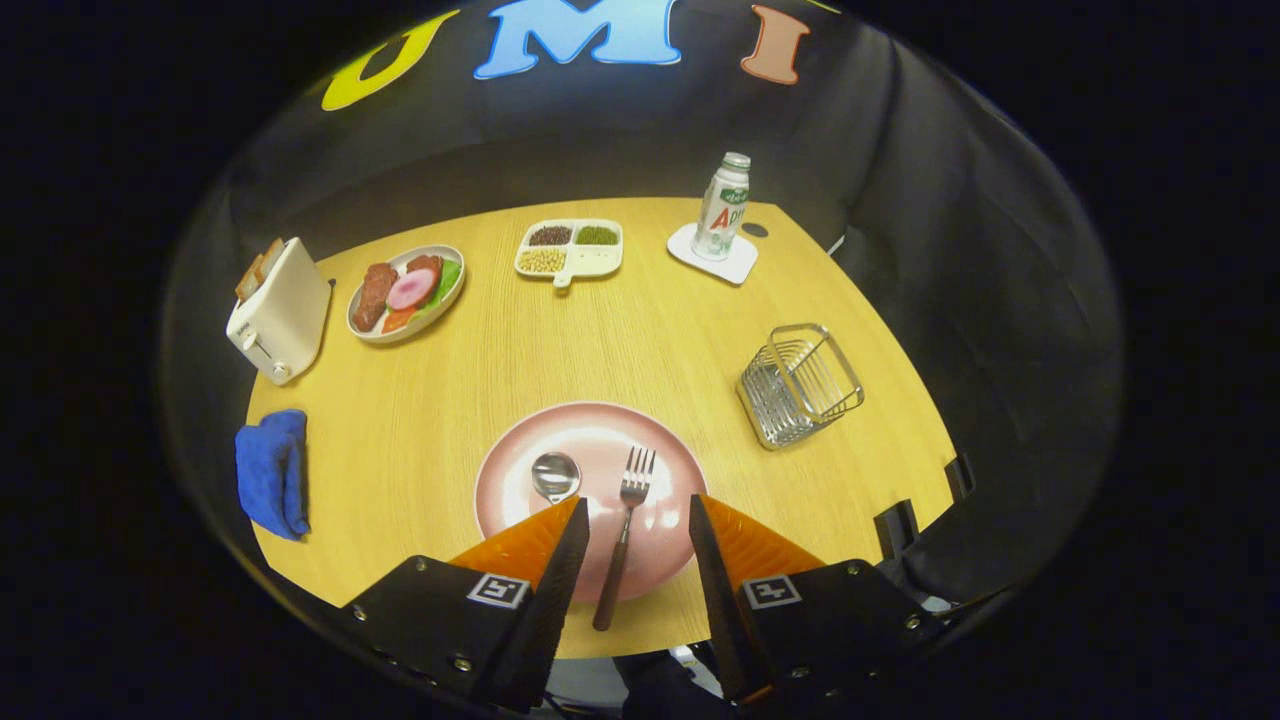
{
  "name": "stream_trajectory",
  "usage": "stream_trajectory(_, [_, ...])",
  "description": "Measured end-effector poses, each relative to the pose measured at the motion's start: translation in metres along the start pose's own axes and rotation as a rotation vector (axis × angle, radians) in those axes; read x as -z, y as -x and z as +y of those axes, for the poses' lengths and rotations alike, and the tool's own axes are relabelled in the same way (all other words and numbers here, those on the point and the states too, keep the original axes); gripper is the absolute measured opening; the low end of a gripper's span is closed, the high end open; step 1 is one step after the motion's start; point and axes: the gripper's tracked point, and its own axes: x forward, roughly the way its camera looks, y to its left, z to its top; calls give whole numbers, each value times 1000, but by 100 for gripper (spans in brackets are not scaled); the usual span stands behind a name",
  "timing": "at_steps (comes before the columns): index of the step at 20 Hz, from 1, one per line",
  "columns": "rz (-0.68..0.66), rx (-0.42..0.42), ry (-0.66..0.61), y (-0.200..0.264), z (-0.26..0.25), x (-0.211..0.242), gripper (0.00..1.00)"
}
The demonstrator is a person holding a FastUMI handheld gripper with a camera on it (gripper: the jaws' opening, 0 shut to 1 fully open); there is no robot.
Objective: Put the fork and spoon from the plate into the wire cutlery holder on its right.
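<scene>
**Fingers spread above the pink plate, cutlery untouched**

At the far left of the wooden table (650,330) stands a cream toaster (280,312) with slices of toast in its slots; a small mark on its side is too small to read. Nearer the fingers on that side lies a crumpled blue cloth (272,472). Beyond, toward the booth wall, an oval dish (356,322) holds meat slices, something orange and a green leaf, and beside it sits a white three-part tray (600,264) of dark, green and pale grains.

In the middle, just ahead of the gripper (637,522), is the pink plate (590,425). The spoon (555,474) lies on its left part, bowl showing, handle hidden behind the left finger. The fork (624,530) lies beside it — tines pointing away, dark handle running back between the fingers and over the plate's near rim. The fingers stand wide apart, holding nothing, neither touching the fork.

Further right, a white bottle (722,207) stands upright on a white coaster (740,266); its label carries red and green lettering. The wire cutlery holder (800,384) stands well apart from the plate, to its right — nothing visible inside.
</scene>
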Motion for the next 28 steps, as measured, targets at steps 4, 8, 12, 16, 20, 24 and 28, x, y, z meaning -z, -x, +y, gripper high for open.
stream_trajectory(4, [118,5,29,-33,0,30,63])
stream_trajectory(8, [201,-15,22,-50,10,55,63])
stream_trajectory(12, [248,-22,34,-61,13,72,63])
stream_trajectory(16, [285,-44,17,-69,19,84,63])
stream_trajectory(20, [315,-40,29,-73,17,89,46])
stream_trajectory(24, [322,-39,41,-73,15,91,19])
stream_trajectory(28, [338,-21,69,-69,10,89,5])
